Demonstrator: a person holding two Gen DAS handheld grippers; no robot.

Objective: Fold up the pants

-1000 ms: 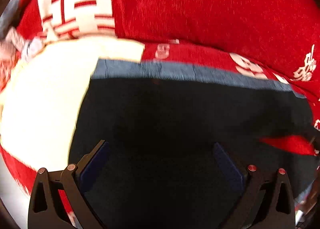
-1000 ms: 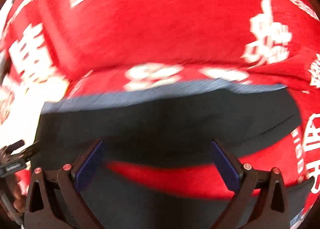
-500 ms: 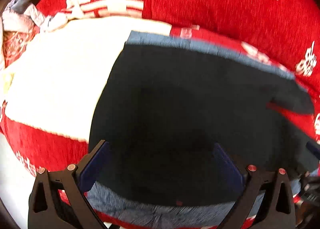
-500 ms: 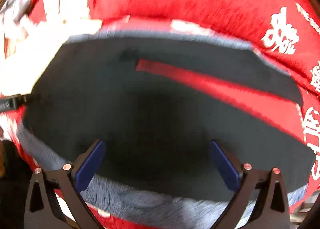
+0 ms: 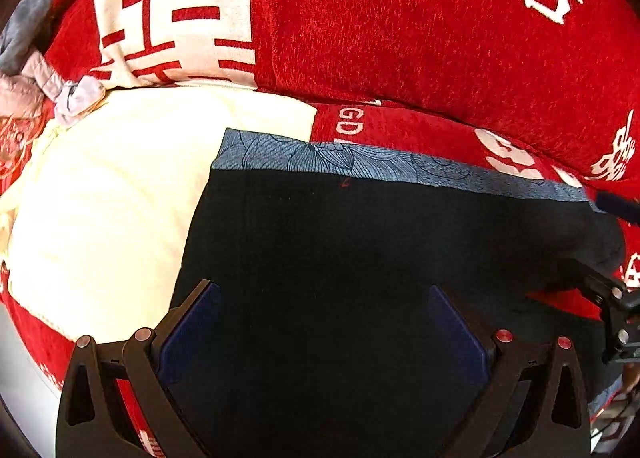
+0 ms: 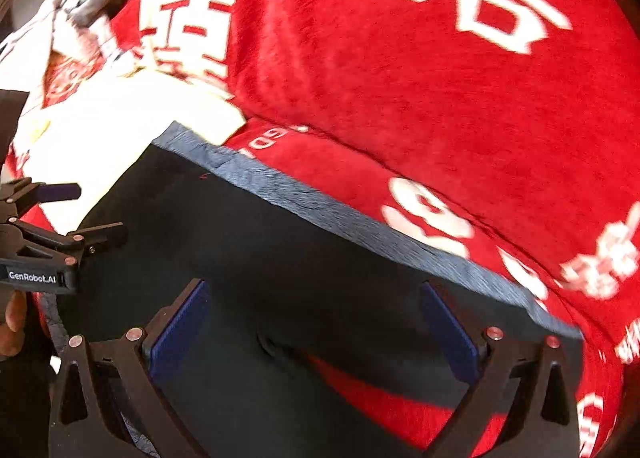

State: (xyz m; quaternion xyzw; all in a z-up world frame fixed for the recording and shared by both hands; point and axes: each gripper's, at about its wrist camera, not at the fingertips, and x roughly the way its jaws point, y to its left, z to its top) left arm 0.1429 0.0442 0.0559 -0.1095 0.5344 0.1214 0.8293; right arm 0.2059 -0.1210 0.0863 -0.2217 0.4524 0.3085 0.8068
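left claw (image 5: pixel 320 332) wide open, released | right claw (image 6: pixel 314 332) wide open, released | both over pants (image 5: pixel 360 250)

A sofa seat covered in red cloth (image 5: pixel 420 129) printed with white characters carries the dark pants (image 5: pixel 360 258); just left of the pants lies a cream cloth (image 5: pixel 112 197), with crumpled garments (image 5: pixel 28 89) beyond it.

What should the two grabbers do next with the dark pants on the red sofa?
Probably lower and close on the near edge of the pants. Both the left gripper and the right gripper hang open over the dark cloth and hold nothing. The pants lie spread on the red sofa cover, blue patterned band along the far edge, so another fold seems to need a fresh grip.
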